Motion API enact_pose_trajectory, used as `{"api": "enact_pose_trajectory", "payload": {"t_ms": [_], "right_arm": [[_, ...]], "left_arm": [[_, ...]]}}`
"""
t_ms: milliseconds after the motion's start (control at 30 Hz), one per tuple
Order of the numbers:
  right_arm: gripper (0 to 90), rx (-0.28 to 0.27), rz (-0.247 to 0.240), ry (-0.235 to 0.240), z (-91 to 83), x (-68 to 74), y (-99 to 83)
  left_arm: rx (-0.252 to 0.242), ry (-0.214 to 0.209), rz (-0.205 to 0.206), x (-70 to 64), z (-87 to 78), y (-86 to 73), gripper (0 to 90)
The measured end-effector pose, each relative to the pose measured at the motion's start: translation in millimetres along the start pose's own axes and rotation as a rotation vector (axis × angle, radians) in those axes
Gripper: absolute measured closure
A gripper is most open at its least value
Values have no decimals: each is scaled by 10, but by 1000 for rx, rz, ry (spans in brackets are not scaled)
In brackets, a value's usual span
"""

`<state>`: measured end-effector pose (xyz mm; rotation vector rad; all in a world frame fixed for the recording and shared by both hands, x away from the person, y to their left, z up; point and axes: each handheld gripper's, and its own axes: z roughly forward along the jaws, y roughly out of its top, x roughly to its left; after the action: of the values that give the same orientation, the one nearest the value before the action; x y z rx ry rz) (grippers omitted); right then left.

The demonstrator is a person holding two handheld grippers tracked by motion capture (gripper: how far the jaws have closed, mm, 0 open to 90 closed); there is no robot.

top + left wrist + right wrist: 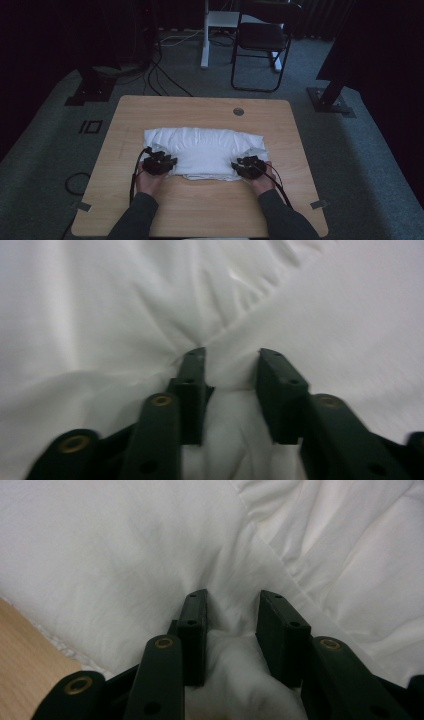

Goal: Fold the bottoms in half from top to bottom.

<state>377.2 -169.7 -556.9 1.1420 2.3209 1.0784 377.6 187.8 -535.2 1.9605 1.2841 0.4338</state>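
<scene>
White cloth (202,150) lies folded at table (210,210) centre. Left gripper (159,162) bites cloth's 8 o'clock corner, right gripper (248,167) its 4 o'clock corner; each pair of jaws pinches bunched fabric. Judged step: grasp for next fold. Next, lift both corners evenly toward 12 o'clock and keep your pinch firm.

A white cloth (202,150), folded into a wide, wrinkled rectangle, apparently several layers thick, lies flat across the table's (210,210) middle.
</scene>
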Motion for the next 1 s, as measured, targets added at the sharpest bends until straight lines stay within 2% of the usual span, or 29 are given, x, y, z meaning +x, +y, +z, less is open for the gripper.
{"api": "enact_pose_trajectory", "payload": {"t_ms": [33, 67, 133, 167, 200, 233, 267, 300, 333, 367, 433, 567, 600, 633, 667, 800, 867, 1000], "right_arm": [[643, -3, 10, -5, 14, 2, 10], [643, -6, 13, -8, 18, 3, 8], [643, -12, 17, -8, 19, 2, 2], [643, -12, 18, -6, 19, 0, 2], [643, -11, 19, -5, 18, -1, 4], [643, -11, 19, -5, 18, -2, 4], [643, -11, 19, -5, 18, -2, 4], [643, -13, 21, -7, 18, 3, 1], [643, -13, 21, -7, 18, 3, 1], [642, -14, 24, -8, 19, 4, -1], [642, -15, 24, -7, 18, 2, -2], [642, -18, 25, -6, 19, 2, -6], [642, -22, 26, -7, 18, 2, -12], [642, -22, 26, -7, 18, 2, -12], [642, -26, 27, -7, 17, 2, -19], [642, -29, 31, -4, 15, 3, -26], [642, -30, 30, -5, 15, 4, -28], [642, -34, 31, -6, 15, 5, -34]], "left_arm": [[-68, -17, -33, 39, -122, 58, 516], [-112, -4, -35, 45, -204, 77, 465], [-161, 44, -28, 84, -336, 101, 391], [-160, 80, -29, 120, -366, 104, 359], [-145, 104, -43, 172, -373, 102, 316], [-128, 110, -63, 232, -364, 90, 276], [-128, 110, -63, 232, -364, 90, 251], [-77, 121, -81, 328, -308, 43, 216], [-77, 121, -81, 328, -308, 43, 191], [-50, 140, -86, 388, -238, -27, 186], [-18, 132, -121, 454, -179, -80, 135], [-1, 132, -135, 475, -133, -95, 90], [24, 164, -132, 468, -79, -98, 73], [24, 164, -132, 468, -79, -98, 54], [44, 179, -140, 486, -46, -109, 25], [70, 173, -169, 532, 0, -139, 7], [69, 177, -167, 529, 4, -139, 7], [74, 176, -136, 494, 15, -140, 18]]}}
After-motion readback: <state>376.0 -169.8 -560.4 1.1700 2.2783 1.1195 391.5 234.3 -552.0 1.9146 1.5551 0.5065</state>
